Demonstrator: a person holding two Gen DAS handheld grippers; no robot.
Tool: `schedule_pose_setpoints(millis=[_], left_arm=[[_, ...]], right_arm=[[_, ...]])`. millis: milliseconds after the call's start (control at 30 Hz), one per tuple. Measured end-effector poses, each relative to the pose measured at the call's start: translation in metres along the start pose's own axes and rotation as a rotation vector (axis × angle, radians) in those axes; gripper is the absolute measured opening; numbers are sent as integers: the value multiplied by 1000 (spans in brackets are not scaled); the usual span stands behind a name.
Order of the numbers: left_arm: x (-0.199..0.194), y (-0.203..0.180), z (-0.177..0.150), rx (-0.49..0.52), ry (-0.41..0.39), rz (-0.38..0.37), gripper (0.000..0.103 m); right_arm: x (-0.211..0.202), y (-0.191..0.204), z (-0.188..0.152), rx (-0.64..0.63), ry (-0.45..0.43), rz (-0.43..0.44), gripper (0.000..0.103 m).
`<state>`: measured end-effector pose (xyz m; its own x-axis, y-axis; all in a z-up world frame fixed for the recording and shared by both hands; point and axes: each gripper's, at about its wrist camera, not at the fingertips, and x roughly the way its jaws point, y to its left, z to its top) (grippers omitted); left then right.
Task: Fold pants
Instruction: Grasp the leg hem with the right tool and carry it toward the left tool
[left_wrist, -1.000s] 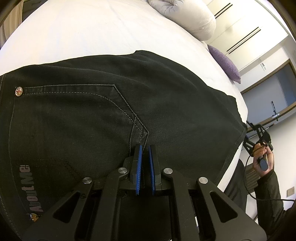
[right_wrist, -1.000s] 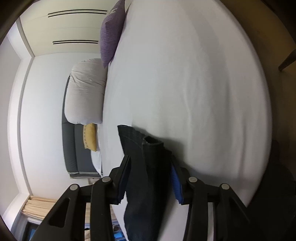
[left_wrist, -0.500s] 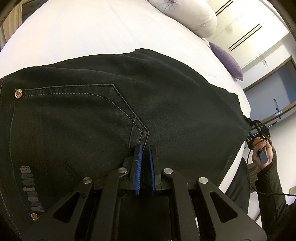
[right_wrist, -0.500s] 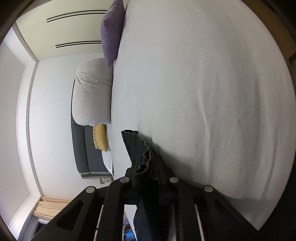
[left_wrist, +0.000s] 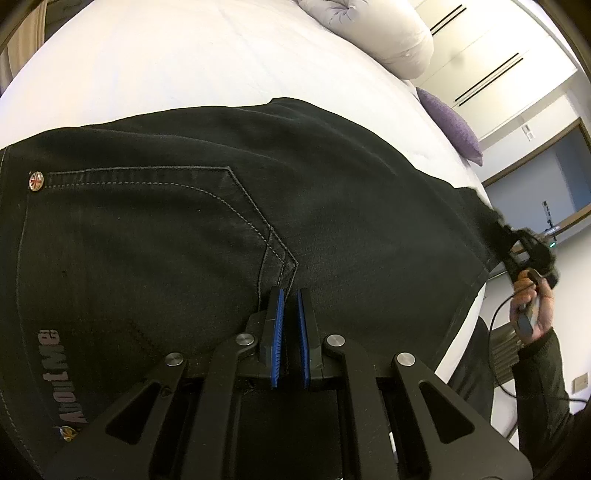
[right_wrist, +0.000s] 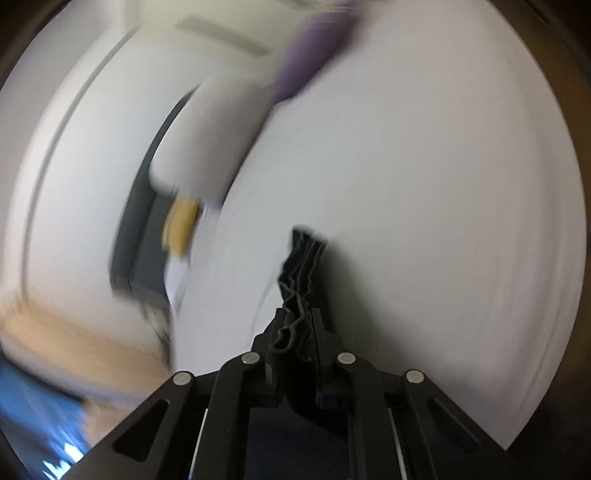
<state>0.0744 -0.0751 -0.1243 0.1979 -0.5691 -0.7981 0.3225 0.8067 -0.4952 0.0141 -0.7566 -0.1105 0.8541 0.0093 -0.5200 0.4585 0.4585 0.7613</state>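
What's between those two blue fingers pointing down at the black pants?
Nothing: in the left wrist view the left gripper fingers stand shut with a bare slit, resting on the pants.

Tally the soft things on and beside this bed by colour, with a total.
Black: 1, the pants
White: 1, the rolled duvet
Purple: 1, the cushion
Yellow: 1, the cushion by the grey sofa
Total: 4

Matt black denim pants (left_wrist: 258, 229), smooth white cotton bedsheet (left_wrist: 184, 66), matt black plastic hand-held gripper (left_wrist: 290, 332)
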Motion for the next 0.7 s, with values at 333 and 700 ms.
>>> schedule_pose_setpoints(millis=[333,700], left_arm=[[-4,4,2,-54,5,15,8],[-10,-10,13,-185,-5,-189,76]], right_arm=[[57,175,-195,-977,300,-209,12],[79,154,-224,-1029,351,-305,12]])
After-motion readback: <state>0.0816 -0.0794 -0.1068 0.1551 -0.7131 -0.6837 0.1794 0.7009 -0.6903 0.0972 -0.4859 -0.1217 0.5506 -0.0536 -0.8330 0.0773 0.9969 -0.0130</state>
